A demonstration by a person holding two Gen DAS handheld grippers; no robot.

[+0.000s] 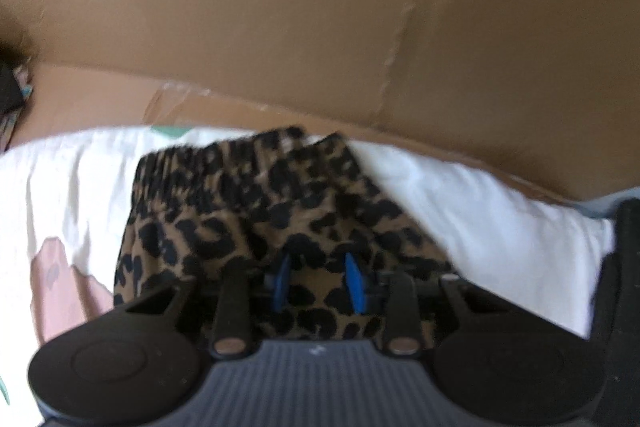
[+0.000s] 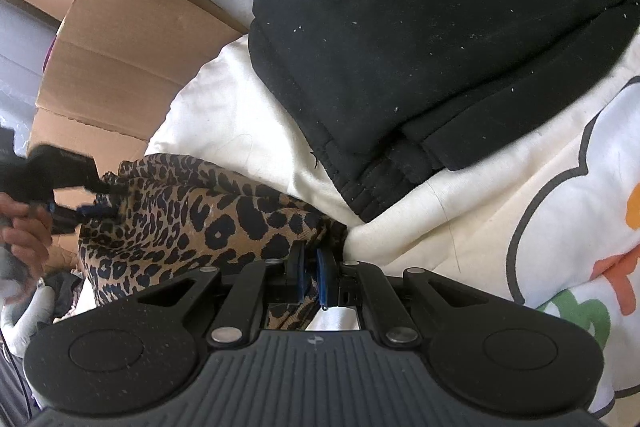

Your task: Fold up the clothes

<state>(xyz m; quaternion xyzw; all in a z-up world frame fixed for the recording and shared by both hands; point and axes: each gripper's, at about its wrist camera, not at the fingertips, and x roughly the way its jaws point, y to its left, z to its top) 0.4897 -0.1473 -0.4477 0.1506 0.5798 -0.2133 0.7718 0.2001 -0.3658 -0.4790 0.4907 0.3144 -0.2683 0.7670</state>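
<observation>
Right wrist: both tongs, right (image 2: pixel 311 277) and left (image 1: pixel 318 281), pinch leopard-print garment (image 2: pixel 192 223).

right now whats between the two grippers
In the right wrist view, the leopard-print garment spans from the right gripper to the left gripper; both are shut on it.

Cardboard box (image 1: pixel 320 27) blocks ahead; black folded garment (image 2: pixel 440 27) crowds right; bedding (image 2: pixel 460 227) between open.
</observation>
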